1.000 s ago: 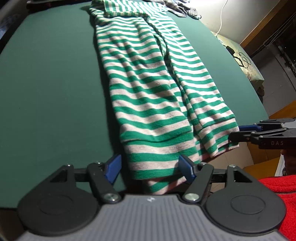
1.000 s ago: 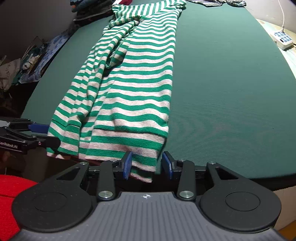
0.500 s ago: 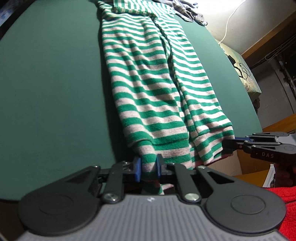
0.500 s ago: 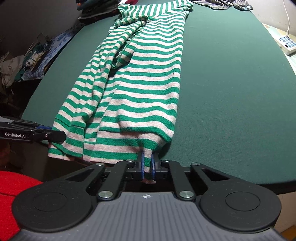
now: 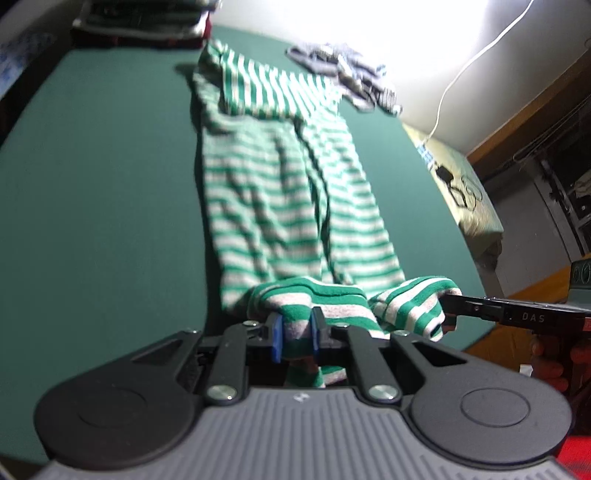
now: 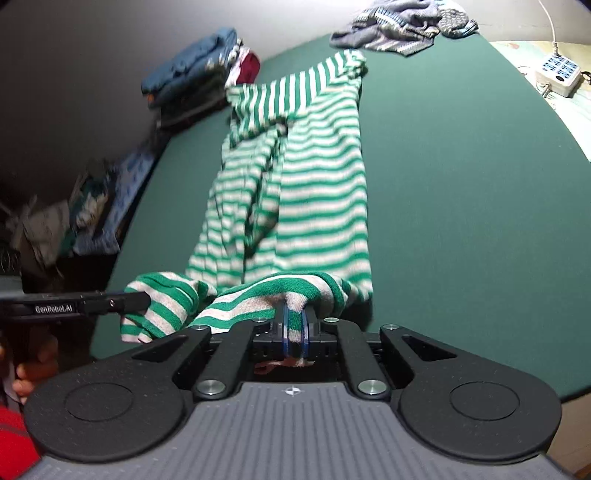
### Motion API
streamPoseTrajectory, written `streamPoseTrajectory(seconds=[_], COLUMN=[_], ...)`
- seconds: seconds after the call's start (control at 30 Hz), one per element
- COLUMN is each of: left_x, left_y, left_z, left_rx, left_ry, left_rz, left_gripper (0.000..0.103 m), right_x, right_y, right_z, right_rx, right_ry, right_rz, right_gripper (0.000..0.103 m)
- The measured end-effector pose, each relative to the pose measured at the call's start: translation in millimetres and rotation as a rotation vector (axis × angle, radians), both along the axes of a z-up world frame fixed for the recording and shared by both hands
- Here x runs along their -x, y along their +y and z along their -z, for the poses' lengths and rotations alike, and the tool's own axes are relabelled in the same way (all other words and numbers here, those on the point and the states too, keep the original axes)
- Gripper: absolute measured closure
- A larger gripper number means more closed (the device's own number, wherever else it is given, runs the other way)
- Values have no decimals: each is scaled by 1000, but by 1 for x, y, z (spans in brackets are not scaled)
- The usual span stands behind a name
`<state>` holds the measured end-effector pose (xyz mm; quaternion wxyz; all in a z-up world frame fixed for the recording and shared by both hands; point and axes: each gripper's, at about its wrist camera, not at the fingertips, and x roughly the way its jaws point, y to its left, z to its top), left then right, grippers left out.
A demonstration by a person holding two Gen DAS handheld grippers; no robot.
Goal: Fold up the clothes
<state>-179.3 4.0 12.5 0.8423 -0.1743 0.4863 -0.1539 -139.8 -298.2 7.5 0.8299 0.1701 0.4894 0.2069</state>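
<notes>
Green-and-white striped garment (image 5: 291, 206) lies lengthwise on the green surface (image 5: 103, 192), its near hem lifted and curled back over the rest; left tongs (image 5: 295, 334) clenched on one hem corner between blue pads, right tongs (image 6: 294, 332) clenched on the other corner, each tool also seen side-on in the other's view. Grey patterned clothes (image 6: 402, 26) are heaped at the far edge of the surface, a folded stack of clothes (image 6: 199, 77) sits at the far left corner, a white power strip (image 6: 557, 72) lies off to the right, and a white cable (image 5: 476, 62) runs up the wall.
</notes>
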Motion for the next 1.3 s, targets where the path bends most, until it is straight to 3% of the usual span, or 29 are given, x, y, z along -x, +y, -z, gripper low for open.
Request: streamPoseTrajectory(seconds=[0.17, 0.4, 0.7, 1.13, 1.3], left_x=[-37, -84, -142, -179, -192], left_y=[10, 20, 22, 33, 41], left_z=[-10, -5, 13, 38, 41], left_rx=[-5, -17, -38, 13, 50], left_ry=[-35, -30, -7, 81, 104], left_rz=[-34, -97, -139, -192, -196], left_gripper=[93, 93, 93, 90, 88], right_x=[-37, -89, -146, -195, -203], right_y=[-4, -4, -4, -2, -3], right_z=[-9, -11, 6, 30, 33], right_rx=[-67, -92, -89, -103, -88], right_ry=[-35, -63, -15, 63, 49], right_rz=[52, 31, 5, -8, 4], right_gripper=[96, 96, 96, 95, 89])
